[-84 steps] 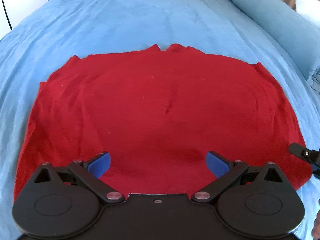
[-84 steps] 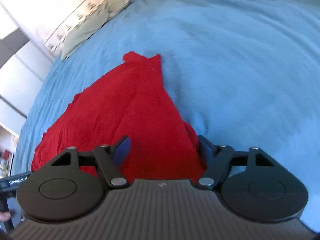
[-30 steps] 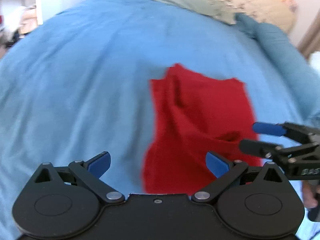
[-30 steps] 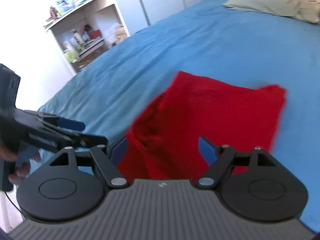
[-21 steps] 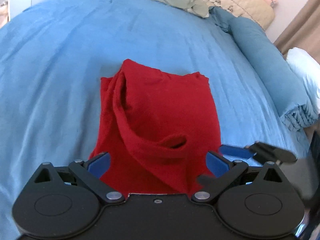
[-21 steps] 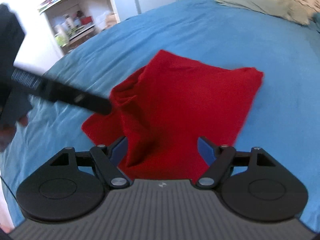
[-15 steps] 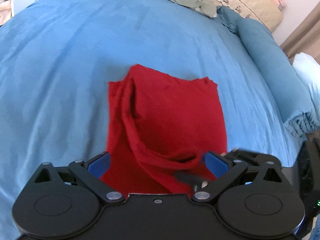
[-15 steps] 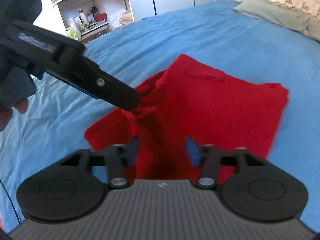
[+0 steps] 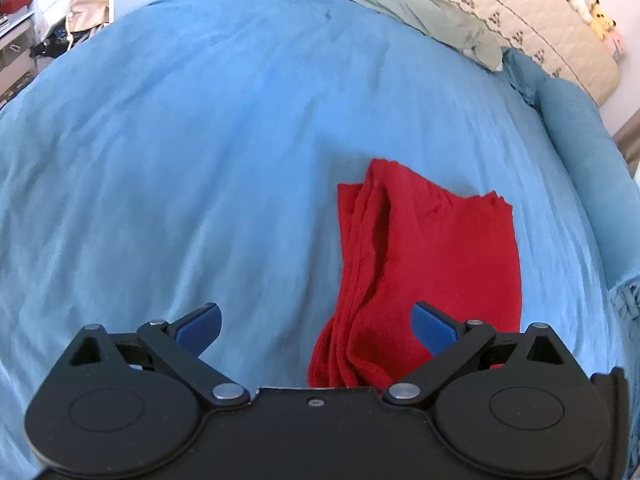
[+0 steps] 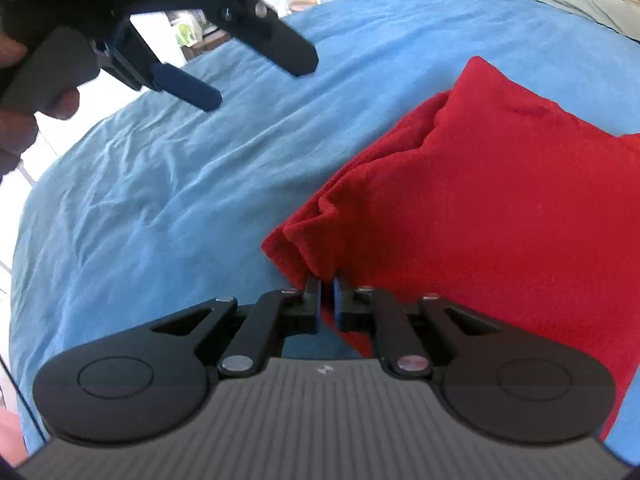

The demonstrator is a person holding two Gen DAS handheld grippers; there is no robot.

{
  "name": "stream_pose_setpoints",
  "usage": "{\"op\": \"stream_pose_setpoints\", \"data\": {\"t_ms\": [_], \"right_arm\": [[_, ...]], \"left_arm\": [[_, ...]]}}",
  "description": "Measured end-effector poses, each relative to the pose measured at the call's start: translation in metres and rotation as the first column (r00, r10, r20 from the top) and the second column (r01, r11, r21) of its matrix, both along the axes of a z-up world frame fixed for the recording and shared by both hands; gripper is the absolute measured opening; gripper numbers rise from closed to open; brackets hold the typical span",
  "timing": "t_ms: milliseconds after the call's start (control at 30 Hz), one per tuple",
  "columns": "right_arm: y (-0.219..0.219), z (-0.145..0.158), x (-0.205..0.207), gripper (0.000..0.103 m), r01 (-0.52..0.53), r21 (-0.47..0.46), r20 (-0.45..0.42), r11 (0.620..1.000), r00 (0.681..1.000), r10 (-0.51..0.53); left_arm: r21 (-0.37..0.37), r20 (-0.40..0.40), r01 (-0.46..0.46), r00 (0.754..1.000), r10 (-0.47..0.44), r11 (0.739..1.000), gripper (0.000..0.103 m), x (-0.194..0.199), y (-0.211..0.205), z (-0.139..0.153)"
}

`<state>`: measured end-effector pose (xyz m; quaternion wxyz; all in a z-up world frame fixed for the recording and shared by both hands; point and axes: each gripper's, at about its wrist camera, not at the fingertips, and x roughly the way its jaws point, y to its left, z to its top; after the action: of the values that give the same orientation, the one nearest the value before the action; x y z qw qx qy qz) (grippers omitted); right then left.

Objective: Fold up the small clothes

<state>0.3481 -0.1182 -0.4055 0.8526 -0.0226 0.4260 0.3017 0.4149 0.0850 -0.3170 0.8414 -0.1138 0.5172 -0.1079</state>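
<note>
Right tongs (image 10: 327,298) clamp the red garment's (image 10: 500,200) near corner; left tongs (image 9: 316,322) gape above the blue bedspread (image 9: 180,160).

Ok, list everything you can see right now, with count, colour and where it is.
red garment: one, red, folded on the bed, right of centre
bedspread: one, blue, covering the bed
pillow: one, pale green, at the head of the bed
headboard: one, beige patterned, far end
shelves: white, cluttered, beside the bed
left tool: open, above the bedspread
right tool: shut on the garment's near corner
hand: one, holding the left tool
</note>
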Motion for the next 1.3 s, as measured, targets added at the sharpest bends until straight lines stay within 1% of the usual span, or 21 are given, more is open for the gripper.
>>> {"op": "stream_pose_setpoints", "data": {"t_ms": [33, 67, 100, 133, 200, 300, 367, 433, 500, 567, 600, 667, 700, 767, 800, 833, 933, 1067, 1167, 1233, 1300], "right_arm": [[-0.003, 0.003, -0.001, 0.041, -0.012, 0.005, 0.003, 1.000, 1.000, 0.012], [-0.006, 0.008, -0.003, 0.049, -0.028, 0.013, -0.002, 1.000, 1.000, 0.028], [-0.006, 0.014, -0.003, 0.064, -0.034, 0.020, 0.000, 0.999, 0.999, 0.034], [-0.014, 0.021, -0.008, 0.070, -0.030, 0.029, 0.012, 0.999, 0.999, 0.030], [-0.033, 0.033, -0.016, 0.071, 0.004, 0.022, 0.031, 1.000, 1.000, -0.005], [-0.062, 0.039, -0.022, 0.071, 0.114, -0.023, 0.047, 0.993, 0.993, -0.112], [-0.084, 0.035, -0.024, 0.071, 0.204, -0.061, 0.040, 0.977, 0.979, -0.202], [-0.103, 0.023, -0.026, 0.071, 0.268, -0.095, 0.021, 0.959, 0.963, -0.267], [-0.117, 0.010, -0.029, 0.071, 0.306, -0.127, 0.009, 0.944, 0.952, -0.307], [-0.128, 0.000, -0.033, 0.071, 0.336, -0.156, -0.013, 0.929, 0.940, -0.342], [-0.132, -0.002, -0.035, 0.071, 0.344, -0.142, -0.022, 0.928, 0.936, -0.350], [-0.139, 0.004, -0.036, 0.072, 0.381, -0.123, -0.035, 0.917, 0.921, -0.387], [-0.141, 0.010, -0.036, 0.074, 0.396, -0.109, -0.030, 0.912, 0.916, -0.401], [-0.145, 0.021, -0.031, 0.083, 0.429, -0.080, -0.012, 0.900, 0.902, -0.432], [-0.150, 0.028, -0.028, 0.090, 0.446, -0.065, -0.001, 0.893, 0.895, -0.447], [-0.153, 0.032, -0.023, 0.094, 0.457, -0.048, 0.008, 0.888, 0.889, -0.457], [-0.160, 0.036, -0.001, 0.094, 0.493, -0.021, 0.014, 0.870, 0.870, -0.493], [-0.165, 0.025, 0.031, 0.094, 0.537, 0.001, -0.002, 0.844, 0.844, -0.537], [-0.167, 0.006, 0.043, 0.094, 0.557, 0.012, -0.033, 0.831, 0.831, -0.556], [-0.175, -0.004, 0.046, 0.096, 0.567, 0.030, -0.064, 0.823, 0.823, -0.565], [-0.180, -0.010, 0.048, 0.097, 0.580, 0.050, -0.090, 0.813, 0.813, -0.575]], "left_arm": [[-0.002, 0.001, 0.013, 1.000, -0.013, 1.000, 0.102, 0.000, -0.003, 0.000], [-0.008, 0.002, 0.030, 1.000, -0.030, 1.000, 0.102, -0.001, -0.008, 0.003], [-0.014, 0.007, 0.052, 0.999, -0.052, 0.999, 0.102, -0.003, -0.011, 0.006], [-0.015, 0.013, 0.076, 0.997, -0.075, 0.997, 0.102, -0.004, -0.017, 0.007], [0.007, 0.015, 0.136, 0.991, -0.136, 0.991, 0.102, -0.007, -0.032, 0.005], [0.117, 0.011, 0.189, 0.981, -0.192, 0.975, 0.102, -0.018, -0.050, -0.008], [0.206, -0.011, 0.193, 0.981, -0.195, 0.959, 0.101, -0.025, -0.053, -0.023], [0.296, -0.037, 0.176, 0.984, -0.173, 0.939, 0.098, -0.030, -0.050, -0.041], [0.333, -0.067, 0.164, 0.986, -0.151, 0.929, 0.099, -0.033, -0.043, -0.055], [0.311, -0.091, 0.145, 0.988, -0.123, 0.939, 0.099, -0.034, -0.035, -0.061], [0.298, -0.095, 0.137, 0.989, -0.114, 0.945, 0.099, -0.034, -0.033, -0.059], [0.294, -0.061, 0.131, 0.991, -0.118, 0.947, 0.099, -0.032, -0.034, -0.044], [0.293, -0.023, 0.137, 0.990, -0.136, 0.946, 0.099, -0.030, -0.039, -0.031], [0.290, 0.039, 0.147, 0.985, -0.165, 0.946, 0.103, -0.022, -0.050, -0.012], [0.288, 0.065, 0.158, 0.981, -0.184, 0.944, 0.103, -0.012, -0.058, -0.005], [0.287, 0.074, 0.169, 0.977, -0.198, 0.943, 0.103, -0.001, -0.065, -0.003], [0.276, 0.090, 0.156, 0.978, -0.188, 0.948, 0.103, 0.039, -0.082, -0.015], [0.252, 0.061, 0.078, 0.994, -0.096, 0.965, 0.103, 0.079, -0.086, -0.045], [0.287, 0.036, 0.084, 0.995, -0.098, 0.954, 0.103, 0.089, -0.085, -0.067], [0.263, 0.052, 0.073, 0.995, -0.090, 0.962, 0.103, 0.086, -0.078, -0.071], [0.235, 0.038, 0.053, 0.997, -0.063, 0.971, 0.103, 0.085, -0.070, -0.071]]}}
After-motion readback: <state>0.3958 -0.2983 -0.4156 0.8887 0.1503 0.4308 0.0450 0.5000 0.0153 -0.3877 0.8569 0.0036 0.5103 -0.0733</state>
